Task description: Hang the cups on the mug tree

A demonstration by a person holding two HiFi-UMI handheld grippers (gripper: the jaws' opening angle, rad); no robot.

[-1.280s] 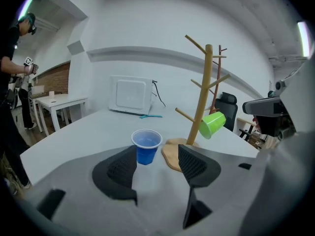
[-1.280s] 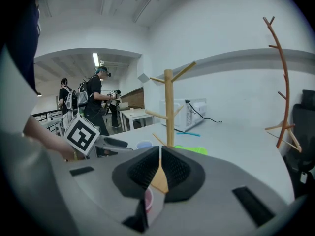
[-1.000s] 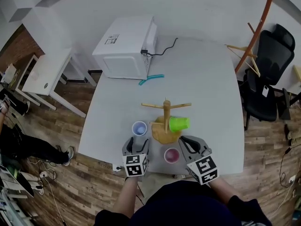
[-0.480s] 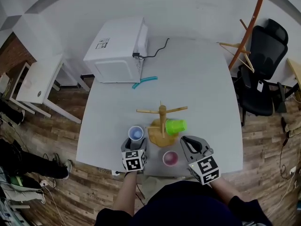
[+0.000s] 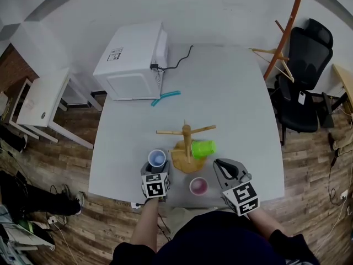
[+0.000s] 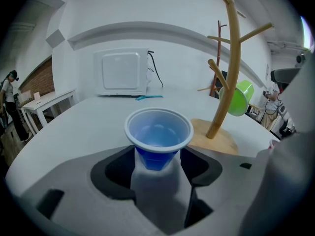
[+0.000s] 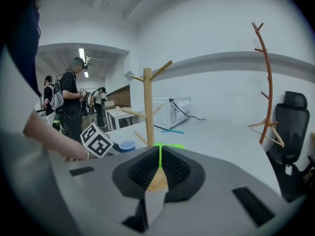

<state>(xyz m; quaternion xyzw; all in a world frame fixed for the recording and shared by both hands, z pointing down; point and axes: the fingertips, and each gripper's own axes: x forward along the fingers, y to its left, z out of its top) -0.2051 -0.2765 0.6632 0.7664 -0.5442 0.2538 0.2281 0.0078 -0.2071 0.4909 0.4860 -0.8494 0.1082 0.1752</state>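
Note:
The wooden mug tree (image 5: 186, 142) stands near the table's front edge, and a green cup (image 5: 203, 148) hangs on its right peg. A blue cup (image 5: 157, 158) stands upright left of the tree's base. My left gripper (image 5: 155, 170) is open, its jaws either side of that blue cup (image 6: 158, 136), which looks undeformed. A pink cup (image 5: 198, 186) stands upright between the two grippers. My right gripper (image 5: 223, 167) is shut and empty, to the right of the pink cup. In the right gripper view its closed jaws point at the tree (image 7: 148, 102) and the green cup (image 7: 166, 145).
A white microwave (image 5: 132, 59) with a black cable sits at the table's back left, and a teal object (image 5: 165, 97) lies in front of it. A black chair (image 5: 300, 93) and an orange coat stand (image 5: 282, 35) are to the right. People stand at the left (image 7: 74, 102).
My left gripper has moved forward, so the blue cup now sits between its jaws. The right gripper has stayed where it was, still shut.

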